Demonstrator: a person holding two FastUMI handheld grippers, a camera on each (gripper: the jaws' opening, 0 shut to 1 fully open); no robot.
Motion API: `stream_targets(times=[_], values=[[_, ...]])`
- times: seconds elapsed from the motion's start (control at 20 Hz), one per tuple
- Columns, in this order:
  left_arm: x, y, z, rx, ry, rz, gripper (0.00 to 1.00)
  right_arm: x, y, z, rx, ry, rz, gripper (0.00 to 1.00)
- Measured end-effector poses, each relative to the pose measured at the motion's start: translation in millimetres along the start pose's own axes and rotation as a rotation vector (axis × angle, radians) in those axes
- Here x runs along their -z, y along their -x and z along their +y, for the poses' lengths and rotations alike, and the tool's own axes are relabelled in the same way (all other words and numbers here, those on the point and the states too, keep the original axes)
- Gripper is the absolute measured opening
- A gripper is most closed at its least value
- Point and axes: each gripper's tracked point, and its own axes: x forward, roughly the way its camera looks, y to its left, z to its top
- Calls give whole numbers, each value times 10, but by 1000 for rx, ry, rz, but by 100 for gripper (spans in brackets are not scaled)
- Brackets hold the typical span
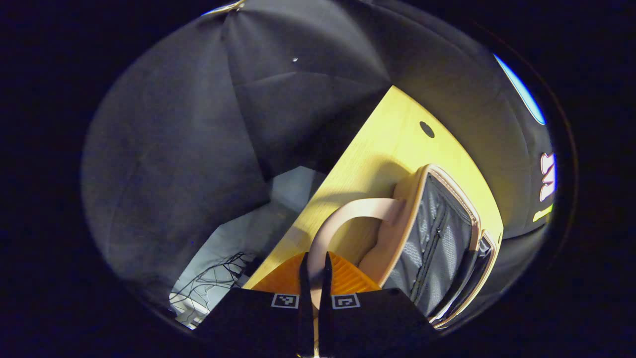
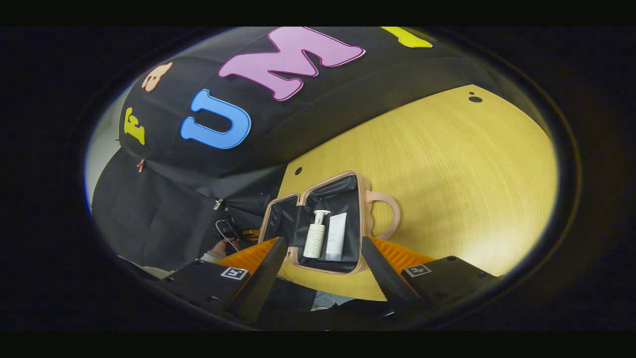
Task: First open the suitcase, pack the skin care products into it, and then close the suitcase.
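Note:
The pink suitcase [image 2: 343, 196] lies open on the wooden table [image 2: 447, 174]. In its black-lined half lie a white pump bottle [image 2: 314, 239] and a white tube [image 2: 336, 234], side by side. The arched handle [image 2: 392, 214] sticks out on that half's right. My right gripper [image 2: 323, 241] hangs open above them, one finger on each side, touching nothing. In the left gripper view the handle [image 1: 348, 211] curves down between the nearly closed fingers of my left gripper [image 1: 314, 256]. The mesh zip lining [image 1: 437, 238] stands tilted to the right.
A hand [image 2: 216, 248] shows at the suitcase's left, off the table edge. The table [image 1: 387, 134] has a round cable hole [image 1: 427, 129]. Past its left edge lies pale floor with tangled cables [image 1: 223, 268]. Bare wood stretches to the right of the suitcase.

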Motion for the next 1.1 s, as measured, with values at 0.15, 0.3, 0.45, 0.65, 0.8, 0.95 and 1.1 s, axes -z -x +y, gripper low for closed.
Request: stream_targets(times=[0.15,0.3,0.45,0.65,0.8,0.95,1.1], values=[[-60,292,-206,43,-93,-31,7,-33,-26,-43,0,4,6,97],[-254,867,-562,83,-158,-107,6,-69,-71,23,-44,4,10,97],[-337,1480,-999,155,-186,-182,6,-104,-101,42,-87,7,21,97],[-178,2092,-1792,217,-290,-256,6,-285,31,-16,-113,54,4,97],[79,2359,-2412,238,-389,-290,6,-461,237,-125,-121,72,-22,97],[348,2517,-3027,297,-422,-297,6,-622,456,-290,-125,62,-47,97],[763,2455,-3649,371,-457,-267,6,-716,642,-545,-98,81,-56,96]])
